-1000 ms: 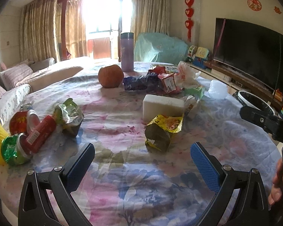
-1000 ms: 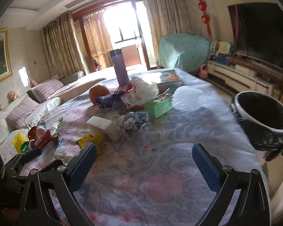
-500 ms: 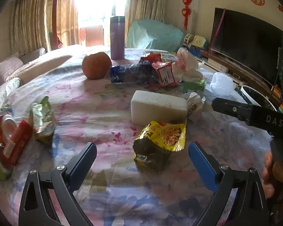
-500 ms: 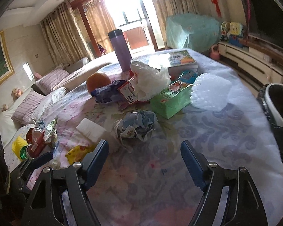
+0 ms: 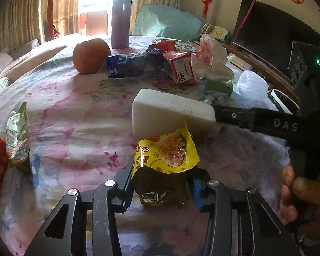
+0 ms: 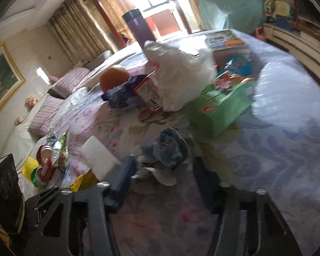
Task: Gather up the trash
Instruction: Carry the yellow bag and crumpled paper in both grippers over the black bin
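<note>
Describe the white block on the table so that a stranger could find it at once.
Start at the purple flask standing at the far side of the floral tablecloth. Come nearer, past the orange fruit. The white foam block lies behind a yellow snack packet; it alone is plain, unprinted, brick-shaped.

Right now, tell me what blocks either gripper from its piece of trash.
Nothing visible. The yellow wrapper already sits between the left gripper fingers, whose jaws have just been closing. The crumpled wrapper lies between the right gripper fingers, also closing.
</note>
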Demonstrator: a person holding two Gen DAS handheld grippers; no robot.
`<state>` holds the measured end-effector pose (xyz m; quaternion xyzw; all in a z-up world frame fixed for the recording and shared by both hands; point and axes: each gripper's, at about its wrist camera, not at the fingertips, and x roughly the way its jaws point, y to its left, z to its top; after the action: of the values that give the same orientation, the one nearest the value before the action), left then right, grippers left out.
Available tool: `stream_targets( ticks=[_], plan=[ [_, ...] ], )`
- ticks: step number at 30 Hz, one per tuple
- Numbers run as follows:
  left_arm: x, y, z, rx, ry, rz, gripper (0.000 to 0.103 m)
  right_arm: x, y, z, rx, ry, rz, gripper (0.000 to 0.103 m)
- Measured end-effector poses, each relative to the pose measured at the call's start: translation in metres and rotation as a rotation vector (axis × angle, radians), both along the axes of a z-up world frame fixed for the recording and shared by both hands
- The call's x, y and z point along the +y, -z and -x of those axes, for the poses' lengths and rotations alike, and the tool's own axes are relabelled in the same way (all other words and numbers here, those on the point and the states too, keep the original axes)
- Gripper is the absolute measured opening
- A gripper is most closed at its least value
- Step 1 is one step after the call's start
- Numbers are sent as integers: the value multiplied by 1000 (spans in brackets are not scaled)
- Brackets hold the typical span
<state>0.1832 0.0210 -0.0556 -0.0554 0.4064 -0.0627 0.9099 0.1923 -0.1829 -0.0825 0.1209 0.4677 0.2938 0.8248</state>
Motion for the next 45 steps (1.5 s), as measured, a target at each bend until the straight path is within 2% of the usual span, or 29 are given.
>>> stream_targets(
  ticks=[2, 3, 4, 8, 15, 29, 39, 45],
  plan=[
    [1, -1, 1, -8, 5, 10, 34, 3, -1, 1, 1, -18, -14, 28],
    [1, -2, 1, -8, 9, 9, 34, 3, -3, 2, -4, -19, -13, 16],
    [-1, -2, 1, -9, 11, 7, 33, 2, -5, 4, -9, -19, -12, 12],
    [-6, -7, 2, -21, 27, 15, 32, -4, -13, 9, -21, -12, -16, 8],
    [-28, -21, 9, -70, 88, 10, 31, -36, -24, 30, -46, 58, -30, 5],
    [-74, -43, 22, -111, 211, -5, 31, -130, -34, 67, -77, 262, -18, 5],
    [-125, -51, 10, -106, 315, 0, 31, -190, -42, 82, -105, 380, -18, 5],
    [-157, -52, -11, -97, 378, -2, 31, -221, -46, 82, -119, 439, -13, 5]
  ],
)
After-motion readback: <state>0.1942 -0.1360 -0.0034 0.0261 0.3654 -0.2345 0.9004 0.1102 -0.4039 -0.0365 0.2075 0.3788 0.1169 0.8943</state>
